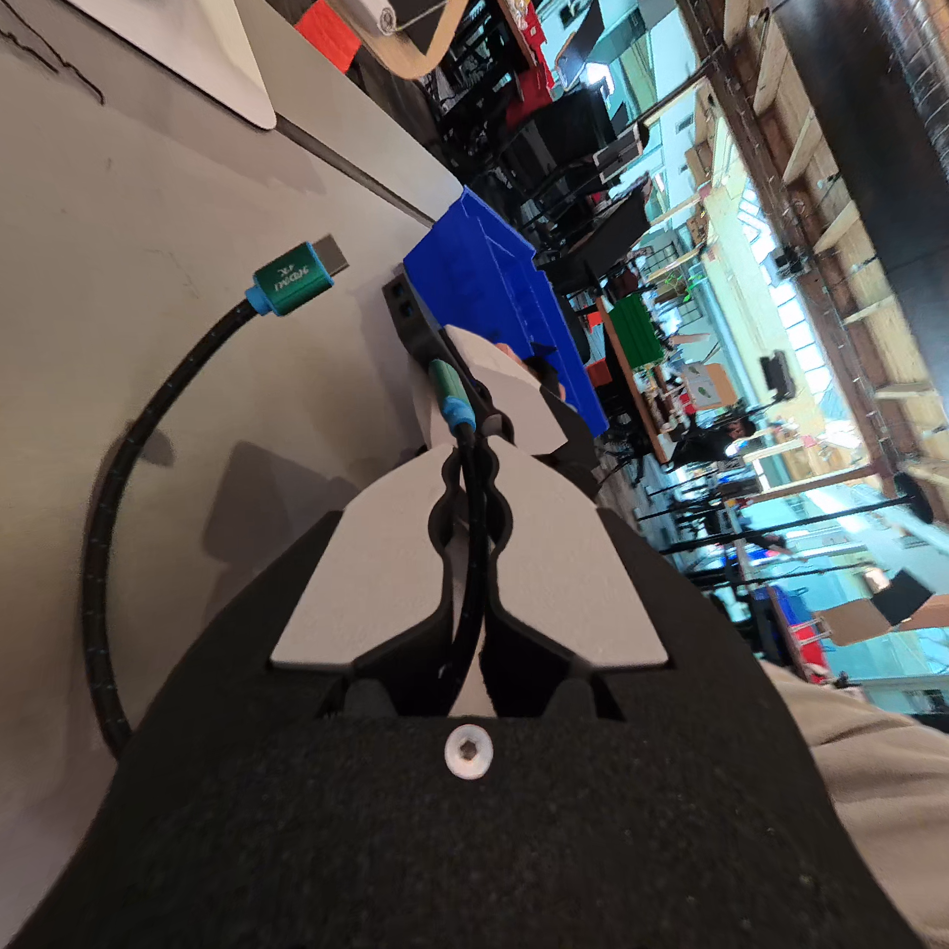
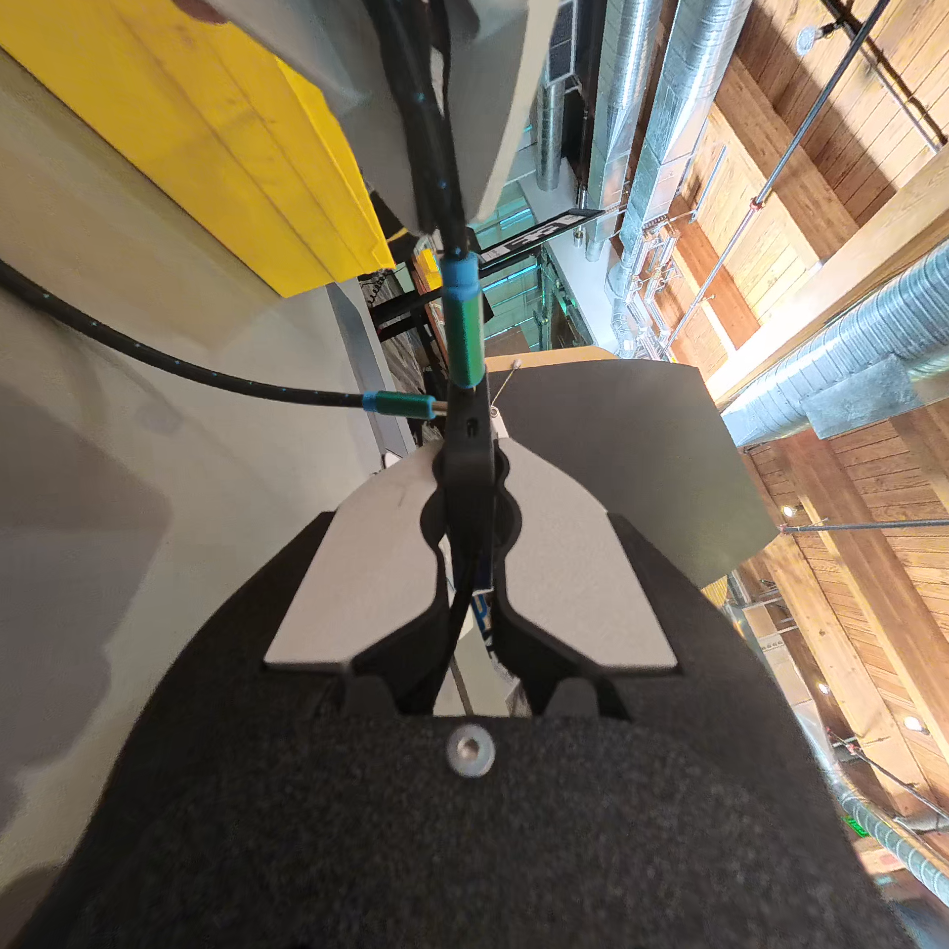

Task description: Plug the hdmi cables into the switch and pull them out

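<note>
In the left wrist view, the free HDMI plug carries pale lettering on its green metal shell, with a blue collar behind it and a bare silver tip; it lies on the grey tabletop short of the far edge, and its black braided cable sweeps in a wide arc back under the gripper body. The left gripper has its white fingers closed on a second braided cable just behind another green plug, which is seated in the dark switch. The switch sits near the tabletop's far edge under a blue bin, with the other gripper's white fingers beside it. Bare tabletop lies open to the left of the switch; a white sheet occupies the far left corner. In the right wrist view, the right gripper is clamped on the black switch body, which bears a small symbol too small to make out. One green plug enters the switch from the end, a second reaches it from the side, and whether that one is seated cannot be told. A yellow bin stands close on the left.
</note>
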